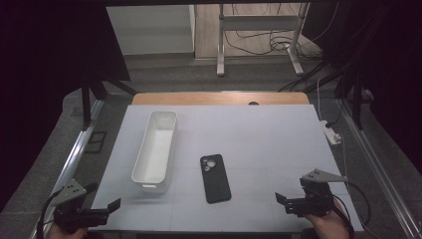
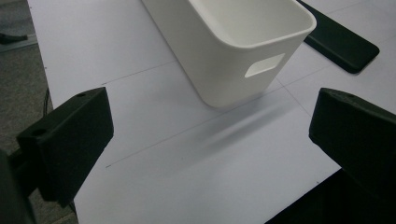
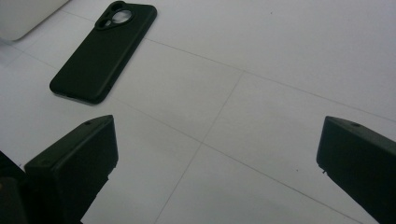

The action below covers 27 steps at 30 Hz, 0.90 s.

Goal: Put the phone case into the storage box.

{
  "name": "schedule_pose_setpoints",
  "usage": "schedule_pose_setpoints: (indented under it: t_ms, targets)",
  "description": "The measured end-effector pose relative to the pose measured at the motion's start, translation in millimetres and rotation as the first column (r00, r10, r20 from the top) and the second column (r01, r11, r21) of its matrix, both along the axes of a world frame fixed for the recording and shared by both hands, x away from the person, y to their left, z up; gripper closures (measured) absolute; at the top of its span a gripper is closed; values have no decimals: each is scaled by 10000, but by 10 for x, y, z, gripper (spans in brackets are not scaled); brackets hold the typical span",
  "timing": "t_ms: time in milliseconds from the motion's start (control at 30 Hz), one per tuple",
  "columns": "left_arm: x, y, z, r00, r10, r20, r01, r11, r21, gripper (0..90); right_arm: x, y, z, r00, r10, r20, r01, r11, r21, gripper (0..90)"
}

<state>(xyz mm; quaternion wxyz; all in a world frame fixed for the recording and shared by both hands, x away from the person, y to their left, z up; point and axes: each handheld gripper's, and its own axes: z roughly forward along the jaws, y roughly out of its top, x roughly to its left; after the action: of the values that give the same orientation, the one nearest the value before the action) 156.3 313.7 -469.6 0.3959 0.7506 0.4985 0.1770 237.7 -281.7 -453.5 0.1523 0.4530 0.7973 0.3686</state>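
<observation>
A long white bin (image 1: 155,149) lies lengthwise on the left half of the pale mat, with nothing visible inside it. A black phone (image 1: 215,178) lies back-up just right of it, camera end pointing away. At the mat's front left corner my left gripper (image 1: 103,197) is open and holds nothing. The left gripper view has its jaws wide apart (image 2: 210,126), facing the bin's near end (image 2: 233,51) with its handle slot, and the phone (image 2: 343,39) beyond. Near the front right my right gripper (image 1: 291,191) is open and holds nothing; its view (image 3: 219,135) looks across bare mat to the phone (image 3: 105,51).
The pale mat (image 1: 268,134) covers a wooden table whose far edge (image 1: 219,98) shows. A white power strip (image 1: 332,133) and cables lie off the table's right side. Metal stand legs (image 1: 259,40) rise on the floor beyond. Bare mat stretches between phone and right gripper.
</observation>
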Motion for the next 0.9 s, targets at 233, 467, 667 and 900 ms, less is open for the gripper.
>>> schedule_pose_setpoints:
  t_ms: [233,467,667,900]
  targets:
    - [-1,4,0,10000,-3,-12,3,10000,-60,7,46,20,19,9999,96,33,-96,9999,-38,0]
    - [-3,-5,2,10000,10,20,-11,10000,62,8,89,68,52,9995,309,52,-309,9995,68,0]
    - [-5,5,1,10000,87,31,-87,10000,5,8,155,157,76,9971,756,78,-757,9971,63,0]
    - [3,3,0,10000,-50,-28,50,10000,-13,19,229,215,91,9955,942,40,-942,9955,-30,0]
